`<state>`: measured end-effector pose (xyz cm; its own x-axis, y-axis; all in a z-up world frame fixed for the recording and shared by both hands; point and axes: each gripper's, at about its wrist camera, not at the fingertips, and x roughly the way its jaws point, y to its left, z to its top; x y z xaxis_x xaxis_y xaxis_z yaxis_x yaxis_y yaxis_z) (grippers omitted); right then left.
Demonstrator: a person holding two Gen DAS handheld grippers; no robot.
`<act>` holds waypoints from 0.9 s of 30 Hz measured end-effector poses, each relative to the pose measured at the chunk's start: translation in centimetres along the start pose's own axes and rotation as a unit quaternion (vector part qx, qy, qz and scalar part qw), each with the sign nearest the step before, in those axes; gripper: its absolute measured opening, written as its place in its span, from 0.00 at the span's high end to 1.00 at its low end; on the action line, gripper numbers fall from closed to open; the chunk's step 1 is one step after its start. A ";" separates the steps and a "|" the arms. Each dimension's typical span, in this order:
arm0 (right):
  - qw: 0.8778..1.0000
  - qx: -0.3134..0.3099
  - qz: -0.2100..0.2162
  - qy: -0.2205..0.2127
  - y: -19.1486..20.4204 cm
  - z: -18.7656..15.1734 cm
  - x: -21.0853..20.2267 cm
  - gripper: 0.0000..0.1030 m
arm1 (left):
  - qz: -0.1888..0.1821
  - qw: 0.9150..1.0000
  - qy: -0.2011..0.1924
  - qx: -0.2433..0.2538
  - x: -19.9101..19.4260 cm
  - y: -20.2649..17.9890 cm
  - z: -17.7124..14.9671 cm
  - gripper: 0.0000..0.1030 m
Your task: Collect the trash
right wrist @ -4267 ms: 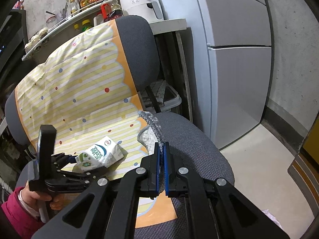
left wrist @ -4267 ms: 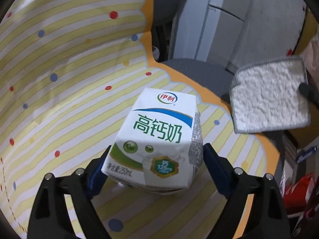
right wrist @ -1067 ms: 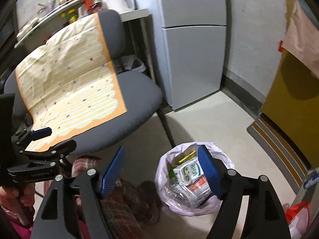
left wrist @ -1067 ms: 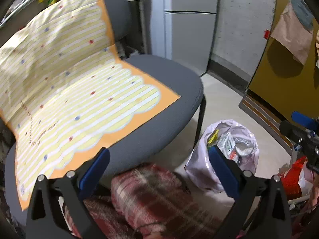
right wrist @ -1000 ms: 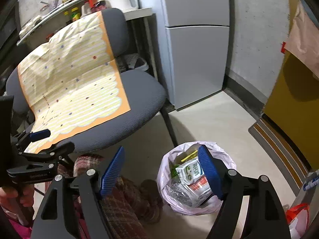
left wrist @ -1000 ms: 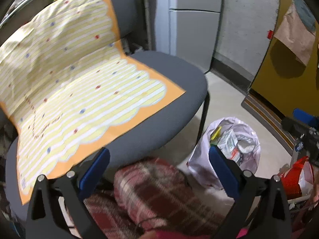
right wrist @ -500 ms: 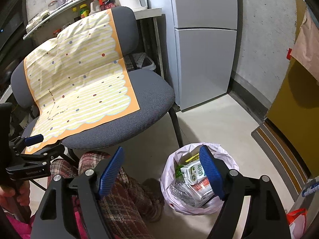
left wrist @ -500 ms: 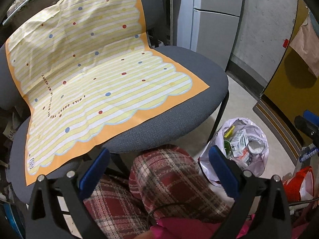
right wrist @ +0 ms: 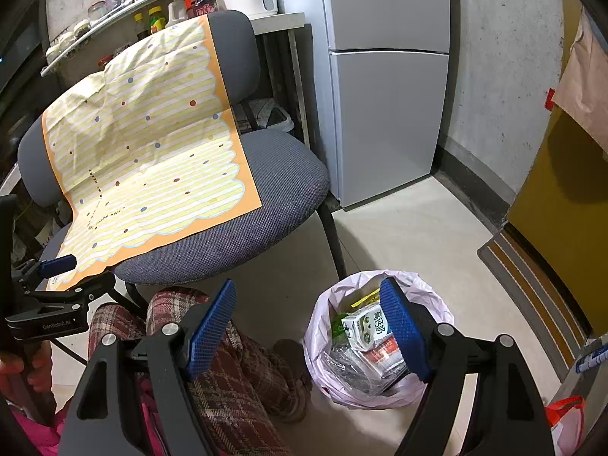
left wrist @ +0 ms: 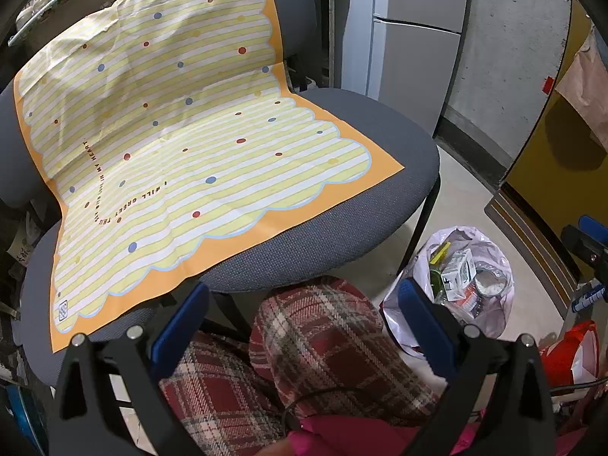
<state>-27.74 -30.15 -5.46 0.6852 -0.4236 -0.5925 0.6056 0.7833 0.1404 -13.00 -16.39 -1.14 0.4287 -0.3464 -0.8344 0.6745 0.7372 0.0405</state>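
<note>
A pale pink trash bag (right wrist: 429,304) stands open on the floor to the right of the chair, and it also shows in the left wrist view (left wrist: 494,315). A white and green milk carton (right wrist: 366,326) lies on top of the other trash in it; it also shows in the left wrist view (left wrist: 458,273). My right gripper (right wrist: 307,326) is open and empty, held above the floor beside the bag. My left gripper (left wrist: 300,319) is open and empty, held over the person's lap in front of the chair.
A grey chair (left wrist: 383,129) carries a yellow striped cloth (left wrist: 171,140) with nothing on it. The person's plaid-trousered legs (left wrist: 323,345) fill the foreground. A grey fridge (right wrist: 383,76) stands behind. A yellow door (right wrist: 562,174) and striped mat (right wrist: 532,285) lie right.
Both grippers have pulled back and up from the chair and bag. The carton that my left gripper held on the chair earlier now lies in the bag.
</note>
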 end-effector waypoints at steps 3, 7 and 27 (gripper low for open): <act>1.000 0.001 0.000 0.000 0.0 -0.1 0.1 0.24 | -0.001 1.000 0.000 0.001 0.1 0.4 0.1 0.06; 1.000 0.001 0.000 0.000 0.0 -0.1 0.1 0.22 | -0.001 1.000 -0.001 0.001 0.1 0.4 0.1 0.06; 1.000 0.000 0.001 0.001 -0.5 0.0 0.2 0.20 | -0.003 1.000 -0.001 0.004 0.1 0.9 0.2 0.06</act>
<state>-27.94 -30.59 -5.65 0.6856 -0.4219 -0.5932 0.6044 0.7841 0.1408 -12.28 -15.89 -1.07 0.4262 -0.3523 -0.8332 0.6815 0.7308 0.0396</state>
